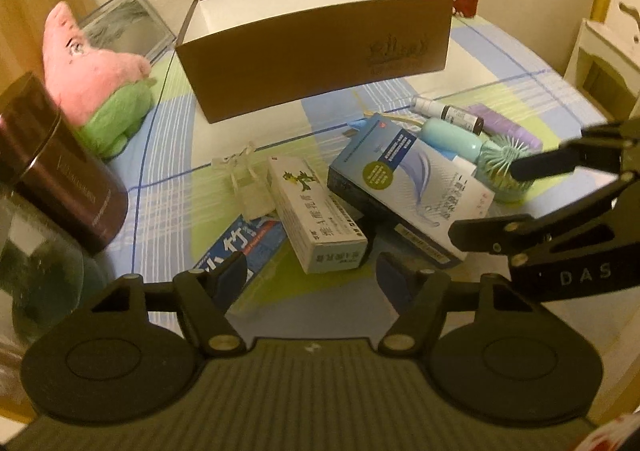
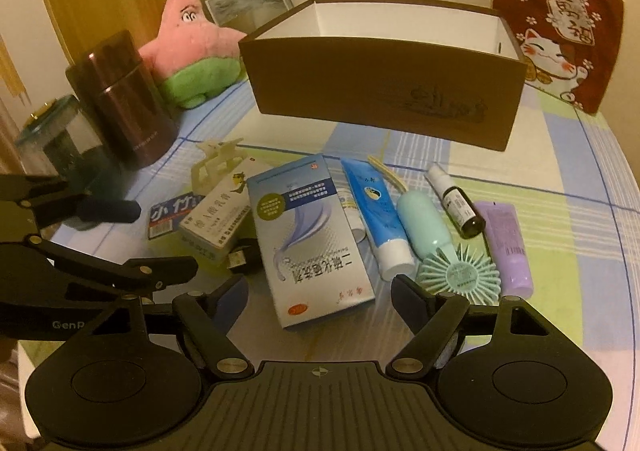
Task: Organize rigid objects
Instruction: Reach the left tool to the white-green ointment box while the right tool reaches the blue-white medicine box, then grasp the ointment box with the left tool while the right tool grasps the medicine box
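The left claw (image 1: 310,283) is held with its fingers apart and nothing between them, above the near edge of the desk (image 1: 168,155). Just ahead of it a white ointment box (image 1: 316,221) is seen lying across a blue toothpaste box (image 1: 232,251), with a clear hair clip (image 1: 244,183) beyond and to the left. The right claw (image 2: 320,301) is likewise spread wide and unloaded. Directly ahead of it lies a large blue-and-white carton (image 2: 310,239); to the right of that, a blue tube (image 2: 378,219), a mint hairbrush (image 2: 444,255), a small dark bottle (image 2: 454,203) and a lilac tube (image 2: 506,247) are laid side by side. Farther ahead a brown open box (image 2: 384,91) stands on the desk.
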The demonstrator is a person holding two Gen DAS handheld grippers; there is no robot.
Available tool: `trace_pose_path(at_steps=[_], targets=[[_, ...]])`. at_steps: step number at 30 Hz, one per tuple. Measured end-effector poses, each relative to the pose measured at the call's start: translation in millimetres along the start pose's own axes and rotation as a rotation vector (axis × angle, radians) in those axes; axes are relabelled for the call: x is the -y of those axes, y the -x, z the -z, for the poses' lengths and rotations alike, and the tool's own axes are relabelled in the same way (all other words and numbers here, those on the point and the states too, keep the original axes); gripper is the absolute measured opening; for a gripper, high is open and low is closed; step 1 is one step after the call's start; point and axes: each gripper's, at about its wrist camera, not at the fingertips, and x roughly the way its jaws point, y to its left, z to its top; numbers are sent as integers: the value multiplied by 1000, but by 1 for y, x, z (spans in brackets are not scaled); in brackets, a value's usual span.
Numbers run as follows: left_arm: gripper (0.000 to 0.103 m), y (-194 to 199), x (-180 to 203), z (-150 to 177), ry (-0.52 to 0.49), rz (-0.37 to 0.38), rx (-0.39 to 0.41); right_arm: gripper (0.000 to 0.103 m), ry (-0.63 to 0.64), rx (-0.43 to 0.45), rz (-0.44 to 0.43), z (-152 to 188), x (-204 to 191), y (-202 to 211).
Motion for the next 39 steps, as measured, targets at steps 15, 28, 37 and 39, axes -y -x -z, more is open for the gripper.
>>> trace_pose_path(at_steps=[15, 28, 37, 39], targets=[[50, -31, 16, 3, -186, -20, 46, 79, 127, -44, -41, 3, 3, -30], [37, -7, 12, 23, -80, 13, 57, 65, 85, -85, -29, 18, -5, -20], [36, 18, 8, 74, 1, 61, -67, 65, 21, -188, -36, 49, 2, 12], [37, 21, 5, 83, 22, 81, -98, 65, 6, -202, -47, 51, 3, 15]])
